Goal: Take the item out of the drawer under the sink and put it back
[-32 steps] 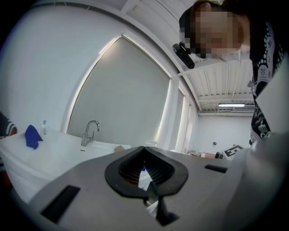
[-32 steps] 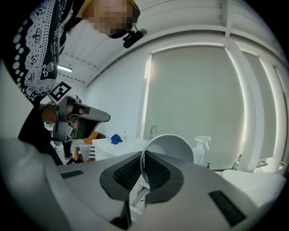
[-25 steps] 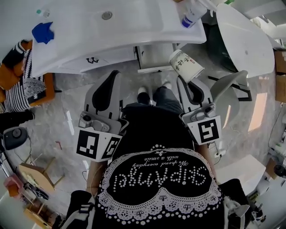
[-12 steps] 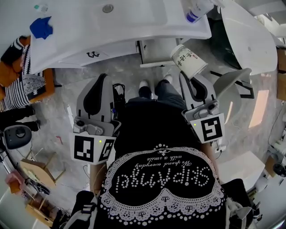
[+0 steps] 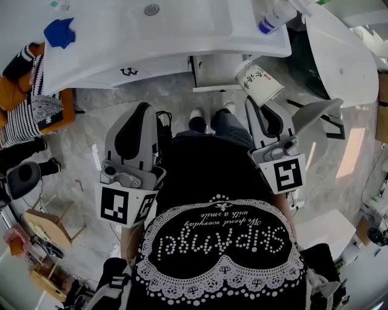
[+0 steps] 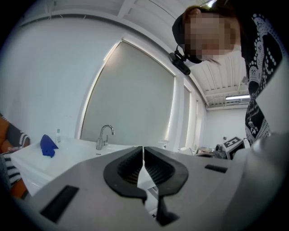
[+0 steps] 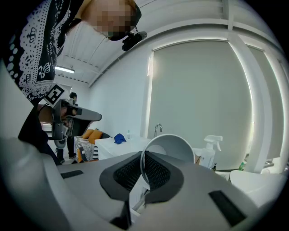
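A white paper cup (image 5: 259, 83) with printed lettering lies tilted, its rim pinched by my right gripper (image 5: 253, 103), in front of the open drawer (image 5: 213, 74) under the white sink counter (image 5: 151, 36). In the right gripper view the cup's rim (image 7: 169, 146) sits between the black pads, so my right gripper (image 7: 142, 159) is shut on it. My left gripper (image 5: 144, 109) hovers over the floor at the left, level with the other one. Seen in its own view, my left gripper (image 6: 143, 152) is shut with nothing in it.
A blue cloth (image 5: 60, 31) lies on the counter's left end, a spray bottle (image 5: 274, 15) at its right end. A faucet (image 6: 104, 135) stands on the sink. A white fixture (image 5: 342, 54) stands at the right, a striped cushion (image 5: 27, 115) at the left.
My left gripper has shifted a little to the left and back toward the person. The right gripper with the cup has kept its place.
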Tool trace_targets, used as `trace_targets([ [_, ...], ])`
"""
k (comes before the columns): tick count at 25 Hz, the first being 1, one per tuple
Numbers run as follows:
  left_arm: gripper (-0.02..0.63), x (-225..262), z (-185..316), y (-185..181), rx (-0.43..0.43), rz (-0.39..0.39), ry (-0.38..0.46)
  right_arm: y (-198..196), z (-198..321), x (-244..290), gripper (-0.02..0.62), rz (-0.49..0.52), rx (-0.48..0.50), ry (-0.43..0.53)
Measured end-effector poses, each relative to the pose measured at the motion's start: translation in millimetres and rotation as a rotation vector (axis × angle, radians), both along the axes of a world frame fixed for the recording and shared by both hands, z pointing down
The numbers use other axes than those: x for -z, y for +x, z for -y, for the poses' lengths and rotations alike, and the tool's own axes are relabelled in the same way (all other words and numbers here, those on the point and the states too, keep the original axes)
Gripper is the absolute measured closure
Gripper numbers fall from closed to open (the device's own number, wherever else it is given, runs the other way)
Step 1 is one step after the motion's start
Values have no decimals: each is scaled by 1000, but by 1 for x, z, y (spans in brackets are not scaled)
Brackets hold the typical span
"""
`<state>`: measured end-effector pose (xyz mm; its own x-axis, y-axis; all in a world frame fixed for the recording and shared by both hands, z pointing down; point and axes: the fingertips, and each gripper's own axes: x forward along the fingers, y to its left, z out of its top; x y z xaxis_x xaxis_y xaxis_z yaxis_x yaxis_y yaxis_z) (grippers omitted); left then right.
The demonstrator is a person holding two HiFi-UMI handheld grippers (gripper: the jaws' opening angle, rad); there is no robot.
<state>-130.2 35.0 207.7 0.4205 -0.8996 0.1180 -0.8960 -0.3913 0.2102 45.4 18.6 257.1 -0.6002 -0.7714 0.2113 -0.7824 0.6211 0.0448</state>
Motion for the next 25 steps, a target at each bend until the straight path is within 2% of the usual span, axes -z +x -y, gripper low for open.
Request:
trace_targets([
  [10,600,1,2,6,-8,-24,-2,-2,-1,-2,571,-5,16,-7],
  [13,600,0,6,11,-17,-53,-6,-3,-1,-1,571,-4,18,-2],
  [25,601,7,19,40,-111,-77,10,0,-1,-2,571,0,0,2],
])
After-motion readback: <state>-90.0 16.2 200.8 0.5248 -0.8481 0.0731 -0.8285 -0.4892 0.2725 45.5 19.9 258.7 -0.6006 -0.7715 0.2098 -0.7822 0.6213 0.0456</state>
